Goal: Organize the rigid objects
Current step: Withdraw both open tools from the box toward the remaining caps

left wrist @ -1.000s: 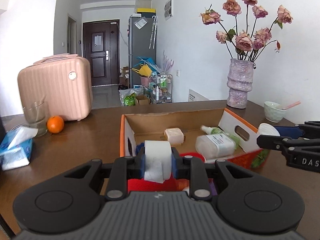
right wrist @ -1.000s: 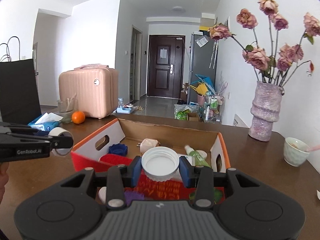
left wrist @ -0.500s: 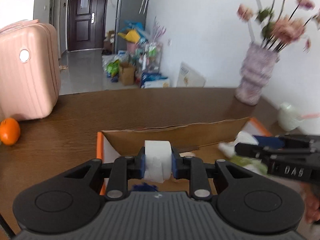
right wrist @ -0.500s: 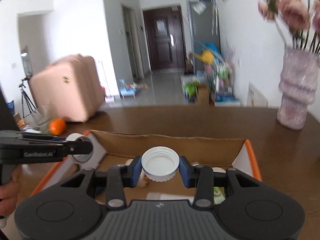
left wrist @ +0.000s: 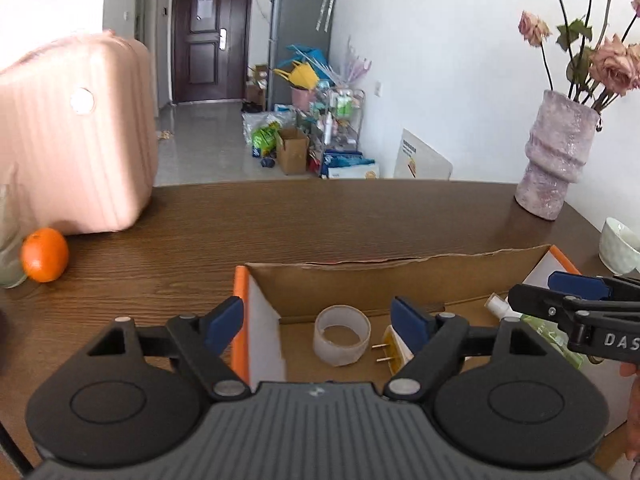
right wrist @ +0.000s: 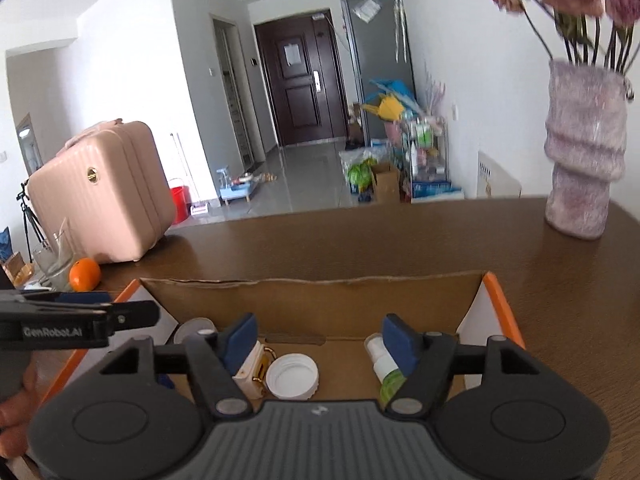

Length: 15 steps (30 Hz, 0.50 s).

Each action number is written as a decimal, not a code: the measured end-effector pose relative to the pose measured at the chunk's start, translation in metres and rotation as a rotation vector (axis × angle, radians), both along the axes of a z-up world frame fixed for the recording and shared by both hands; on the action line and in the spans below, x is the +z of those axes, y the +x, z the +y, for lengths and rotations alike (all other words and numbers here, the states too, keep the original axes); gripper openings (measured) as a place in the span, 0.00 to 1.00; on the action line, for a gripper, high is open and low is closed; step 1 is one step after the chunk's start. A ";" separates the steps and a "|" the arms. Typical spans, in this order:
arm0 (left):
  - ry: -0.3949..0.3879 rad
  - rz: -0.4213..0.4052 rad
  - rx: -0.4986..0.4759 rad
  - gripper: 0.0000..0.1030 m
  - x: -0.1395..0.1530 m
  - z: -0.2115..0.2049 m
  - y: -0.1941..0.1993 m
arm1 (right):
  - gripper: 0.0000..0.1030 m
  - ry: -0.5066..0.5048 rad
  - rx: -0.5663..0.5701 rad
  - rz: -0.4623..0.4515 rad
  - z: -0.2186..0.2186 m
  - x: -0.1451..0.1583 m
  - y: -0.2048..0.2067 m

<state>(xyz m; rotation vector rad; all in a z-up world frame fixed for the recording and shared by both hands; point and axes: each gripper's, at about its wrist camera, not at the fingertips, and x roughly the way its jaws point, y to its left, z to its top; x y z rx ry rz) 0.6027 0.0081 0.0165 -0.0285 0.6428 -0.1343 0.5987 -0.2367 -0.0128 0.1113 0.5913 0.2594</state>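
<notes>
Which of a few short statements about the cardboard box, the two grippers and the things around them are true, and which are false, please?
1. The tape roll lies inside the cardboard box. True.
2. The left gripper is clamped on the tape roll. False: its jaws stand apart, having just been opening, and the roll lies on the box floor below them.
3. The white cap lies in the box with its hollow side up. True.
4. The right gripper grips the white cap. False: its jaws have just been opening and the cap lies free beneath them.
5. The orange is in the box. False: it sits on the table, beside the pink suitcase.
</notes>
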 end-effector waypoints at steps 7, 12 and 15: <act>0.079 -0.136 -0.043 0.84 0.041 -0.001 -0.072 | 0.69 -0.093 0.009 -0.097 0.007 0.027 -0.050; 0.000 -0.197 -0.127 0.88 0.069 -0.002 -0.146 | 0.79 -0.155 0.035 -0.200 0.004 0.057 -0.119; -0.024 -0.253 -0.175 0.94 0.079 -0.004 -0.193 | 0.82 -0.182 0.041 -0.240 -0.001 0.067 -0.165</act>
